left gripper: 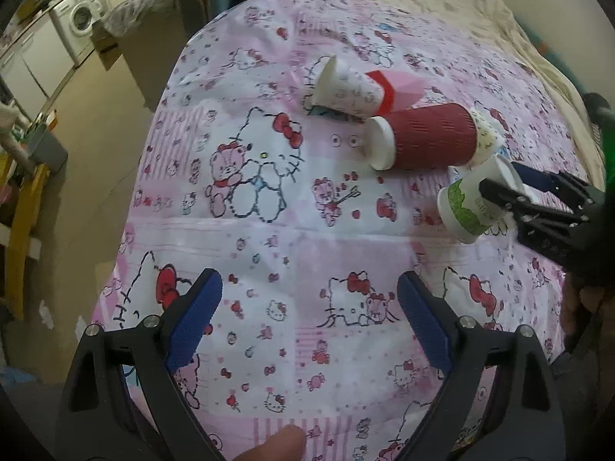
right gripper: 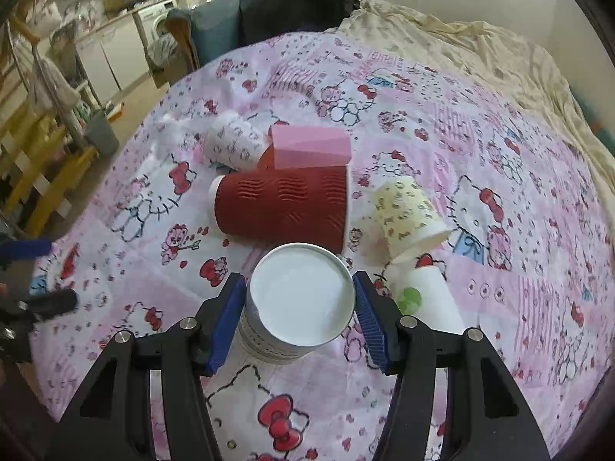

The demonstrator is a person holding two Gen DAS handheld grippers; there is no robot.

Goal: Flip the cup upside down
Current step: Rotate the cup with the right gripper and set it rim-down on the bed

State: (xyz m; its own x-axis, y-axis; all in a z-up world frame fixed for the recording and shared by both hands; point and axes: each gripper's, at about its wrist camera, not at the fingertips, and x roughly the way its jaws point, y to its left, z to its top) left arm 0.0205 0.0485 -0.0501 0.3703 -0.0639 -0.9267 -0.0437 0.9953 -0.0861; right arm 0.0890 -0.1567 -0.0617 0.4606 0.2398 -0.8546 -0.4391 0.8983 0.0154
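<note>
My right gripper (right gripper: 300, 309) is shut on a white paper cup with green print (right gripper: 303, 296); its flat bottom faces the camera. In the left wrist view the same cup (left gripper: 467, 207) is held tilted just above the sheet by the right gripper (left gripper: 499, 192). My left gripper (left gripper: 309, 315) is open and empty over the patterned sheet, well left of the cups. A dark red ribbed cup (right gripper: 282, 205) lies on its side behind the held cup.
Other cups lie on the pink Hello Kitty sheet (right gripper: 499, 288): a white patterned one (right gripper: 232, 142), a pink one (right gripper: 309, 146), a yellow one (right gripper: 407, 215) and a white one with a green spot (right gripper: 430, 299). The bed's edge drops to the floor (left gripper: 88, 115) at left.
</note>
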